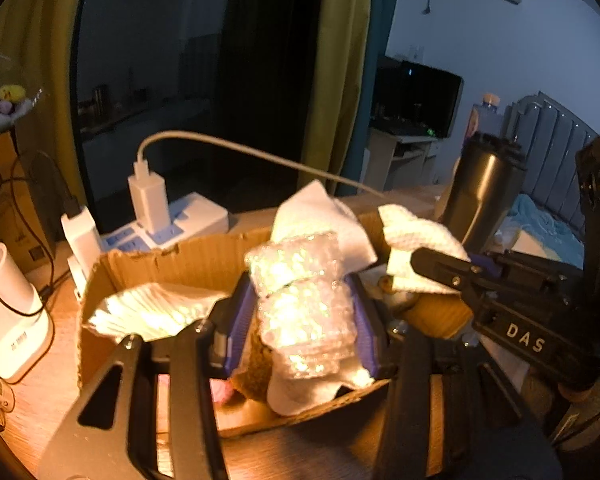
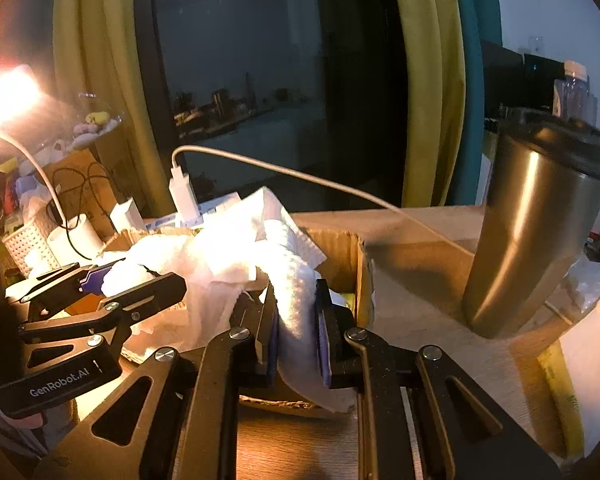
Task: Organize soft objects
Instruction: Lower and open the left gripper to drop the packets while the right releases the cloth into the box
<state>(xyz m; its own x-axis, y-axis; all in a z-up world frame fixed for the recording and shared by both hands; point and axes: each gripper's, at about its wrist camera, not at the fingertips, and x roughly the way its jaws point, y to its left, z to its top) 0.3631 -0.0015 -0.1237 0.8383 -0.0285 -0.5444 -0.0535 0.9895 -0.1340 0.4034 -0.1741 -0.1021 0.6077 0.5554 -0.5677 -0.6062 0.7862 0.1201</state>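
While both tools hang over the open cardboard box [image 1: 148,268], each is clenched on something soft: the left hand-held gripper [image 1: 304,312] pinches a wad of bubble wrap [image 1: 300,280] with white foam sheet behind it, and the right hand-held gripper [image 2: 296,320] squeezes a strip of white foam sheet [image 2: 296,292]. The two sheets may be one connected piece, though glare hides the join. If so, letting go unevenly could drag the bundle out over the box's torn rim. A steel tumbler [image 2: 536,224] stands on the table [image 2: 416,280] at about three o'clock of the box, close enough that a sideways swing could tip it. The white charger cable [image 2: 300,176] sags across at twelve o'clock and could snag a raised corner of the sheet.
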